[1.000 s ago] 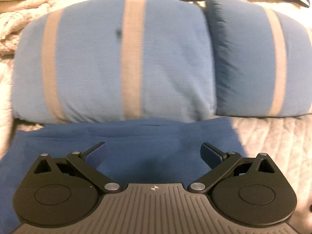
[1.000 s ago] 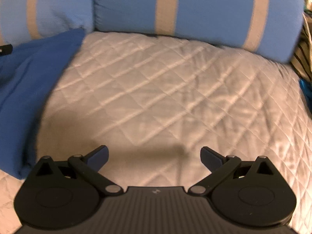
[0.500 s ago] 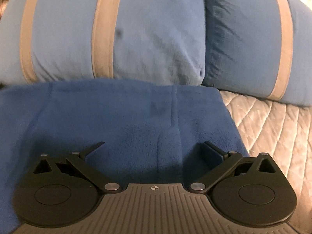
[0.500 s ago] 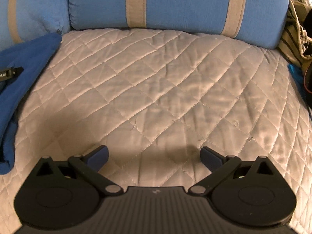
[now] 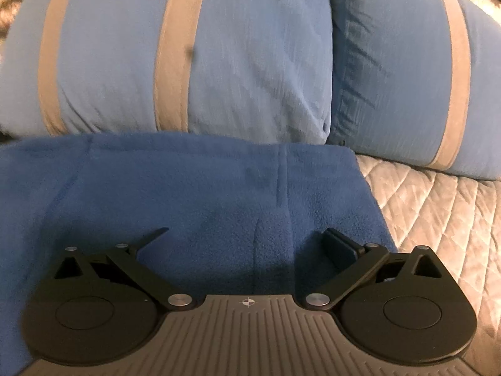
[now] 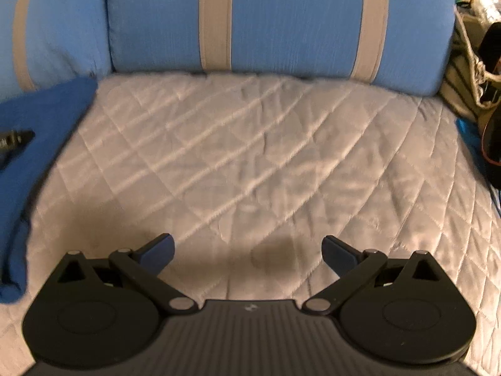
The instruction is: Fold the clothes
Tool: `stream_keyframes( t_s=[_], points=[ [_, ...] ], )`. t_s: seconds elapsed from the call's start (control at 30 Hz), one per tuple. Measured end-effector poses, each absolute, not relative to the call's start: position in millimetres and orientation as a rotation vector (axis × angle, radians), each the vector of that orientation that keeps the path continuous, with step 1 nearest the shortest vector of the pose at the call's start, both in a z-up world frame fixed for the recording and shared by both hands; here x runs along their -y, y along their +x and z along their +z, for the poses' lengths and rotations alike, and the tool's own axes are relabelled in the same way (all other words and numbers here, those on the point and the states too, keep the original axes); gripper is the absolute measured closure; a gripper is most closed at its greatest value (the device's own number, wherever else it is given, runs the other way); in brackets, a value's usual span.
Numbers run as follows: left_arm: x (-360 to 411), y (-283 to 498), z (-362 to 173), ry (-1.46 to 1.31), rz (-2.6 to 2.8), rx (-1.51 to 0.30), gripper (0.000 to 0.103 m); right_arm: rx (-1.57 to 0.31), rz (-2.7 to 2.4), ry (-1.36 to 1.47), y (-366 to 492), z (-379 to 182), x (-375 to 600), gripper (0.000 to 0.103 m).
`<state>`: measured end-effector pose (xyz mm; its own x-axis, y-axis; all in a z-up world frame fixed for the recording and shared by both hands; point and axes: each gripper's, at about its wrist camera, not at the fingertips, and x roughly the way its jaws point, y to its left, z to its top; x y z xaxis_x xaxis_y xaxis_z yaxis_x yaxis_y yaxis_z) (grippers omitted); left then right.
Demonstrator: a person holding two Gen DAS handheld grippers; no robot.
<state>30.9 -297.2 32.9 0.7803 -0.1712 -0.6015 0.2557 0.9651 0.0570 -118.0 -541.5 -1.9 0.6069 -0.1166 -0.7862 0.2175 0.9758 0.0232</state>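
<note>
While we hold our left gripper [image 5: 247, 238] low in the frame of its wrist view, its jaws stand wide apart with nothing between them, and the blue fleece garment [image 5: 188, 194] lies spread flat beneath and ahead of them, filling the lower left and centre. Its far edge meets the foot of the left striped pillow [image 5: 175, 53] in the upper half, and a second striped pillow [image 5: 407, 69] sits beside that at upper right. To the lower right the quilted bedcover [image 5: 438, 213] shows bare. In the right wrist view our right gripper [image 6: 247, 247] hovers over the quilted cover, jaws likewise apart and empty. We see the garment only at the left edge of that frame, well apart from these fingers, with a dark fingertip [image 6: 15, 139] of the other gripper over it.
</note>
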Motion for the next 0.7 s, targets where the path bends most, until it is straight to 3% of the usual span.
stream_keyframes(
  t_s=[0.23, 0.7],
  points=[
    [304.6, -15.8, 68.6, 0.314, -0.297, -0.471, 0.000, -0.701, -0.136, 0.169, -149.4, 42.8, 539.5, 0.000],
    [264.0, -136.8, 149.6, 0.142, -0.462, -0.348, 0.000, -0.446, 0.018, 0.185, -250.9, 99.6, 514.9, 0.000]
  ],
)
